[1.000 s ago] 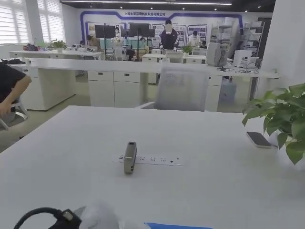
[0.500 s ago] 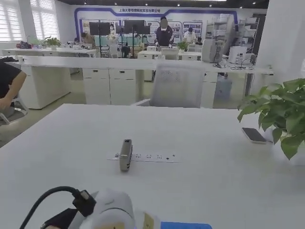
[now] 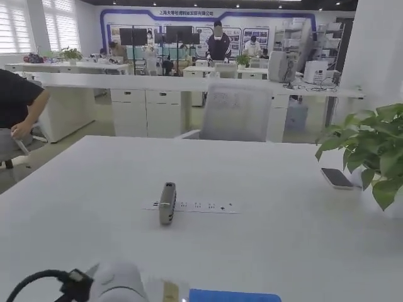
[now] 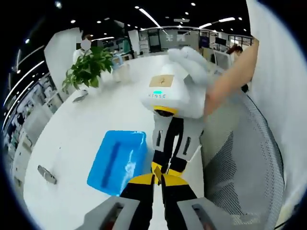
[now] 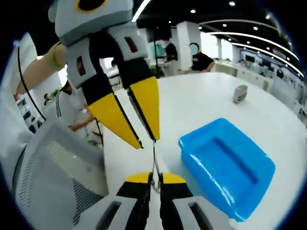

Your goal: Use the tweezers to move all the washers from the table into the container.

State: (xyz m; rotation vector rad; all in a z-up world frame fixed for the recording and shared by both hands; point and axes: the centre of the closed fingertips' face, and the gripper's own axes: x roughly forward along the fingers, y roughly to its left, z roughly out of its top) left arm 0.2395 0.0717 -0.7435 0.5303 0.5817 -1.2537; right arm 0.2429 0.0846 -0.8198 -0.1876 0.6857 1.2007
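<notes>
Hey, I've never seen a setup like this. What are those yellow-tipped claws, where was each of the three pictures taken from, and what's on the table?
No robot here: a person holds a two-jaw gripper in each hand. The wide picture comes from a headset camera; the two round ones come from cameras riding on the grippers, looking along their jaws. In the right gripper view, the right gripper rises from the bottom, shut on thin metal tweezers; the left gripper, at the top, seems to pinch their other end. On the white table are a blue container, a phone, a small grey device and a potted plant.
</notes>
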